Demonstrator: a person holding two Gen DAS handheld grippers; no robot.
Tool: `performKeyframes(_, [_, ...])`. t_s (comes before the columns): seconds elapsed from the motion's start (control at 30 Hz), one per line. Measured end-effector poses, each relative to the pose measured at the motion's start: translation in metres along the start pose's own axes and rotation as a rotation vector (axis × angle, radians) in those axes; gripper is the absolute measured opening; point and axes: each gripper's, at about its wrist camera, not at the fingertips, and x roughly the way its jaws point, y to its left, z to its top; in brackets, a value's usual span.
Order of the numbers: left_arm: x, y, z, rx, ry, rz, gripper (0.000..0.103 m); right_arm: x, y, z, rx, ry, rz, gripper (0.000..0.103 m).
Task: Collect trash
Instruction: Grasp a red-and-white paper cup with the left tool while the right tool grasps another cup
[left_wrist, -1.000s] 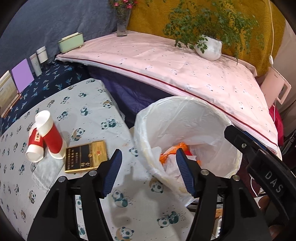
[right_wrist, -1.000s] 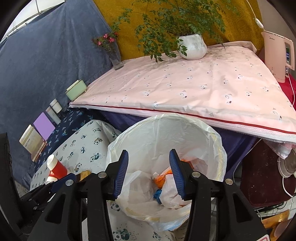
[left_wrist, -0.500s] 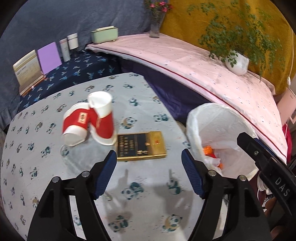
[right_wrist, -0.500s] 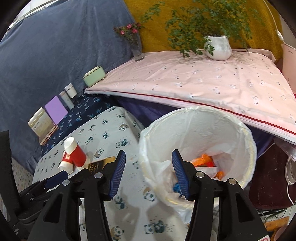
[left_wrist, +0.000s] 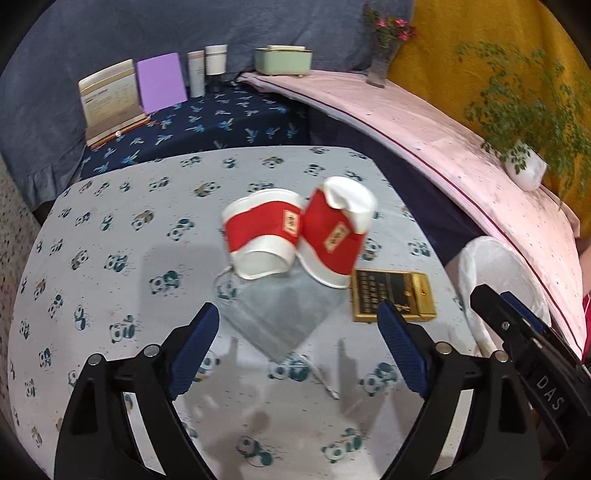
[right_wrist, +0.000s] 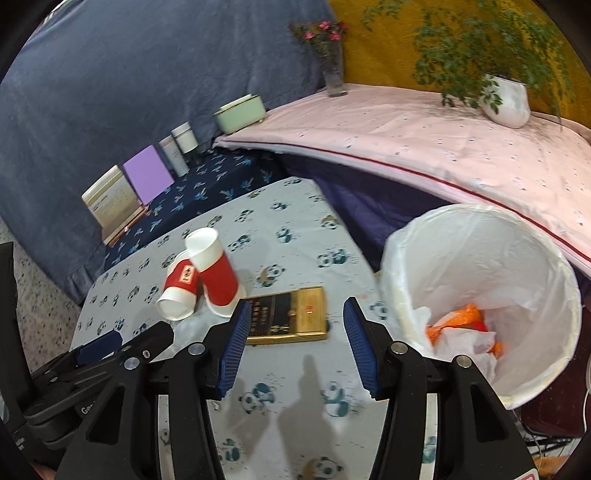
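Here both cups (left_wrist: 295, 232) touch, well apart from the table edge (left_wrist: 55, 206).

Both wrist cameras look down, seemingly close, sharing the panda-cloth table (left_wrist: 110, 229).
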Motion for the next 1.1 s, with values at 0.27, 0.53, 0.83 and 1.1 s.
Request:
performKeyframes(0.27, [0.016, 0.039, 0.014, -0.081, 0.016, 0.023, 0.09, 0.036, 0.036, 0.007, -0.039, 0.037, 0.041, 0.051])
performKeyframes(0.53, [0.042, 0.065, 0.033, -0.119, 0.044, 0.018, 0.09, 0.074, 0.056, 0.023, -0.054, 0.068, 0.081, 0.051])
performKeyframes(0.83, [0.059, 0.084, 0.041, -0.153, 0.063, -0.007, 0.09, 0.111, 0.072, 0.033, -0.065, 0.093, 0.114, 0.044])
performKeyframes(1.1, [0.077, 0.062, 0.052, -0.12, 0.07, -0.047, 0.093, 0.1, 0.059, 0.044, -0.059, 0.035, 0.082, 0.025])
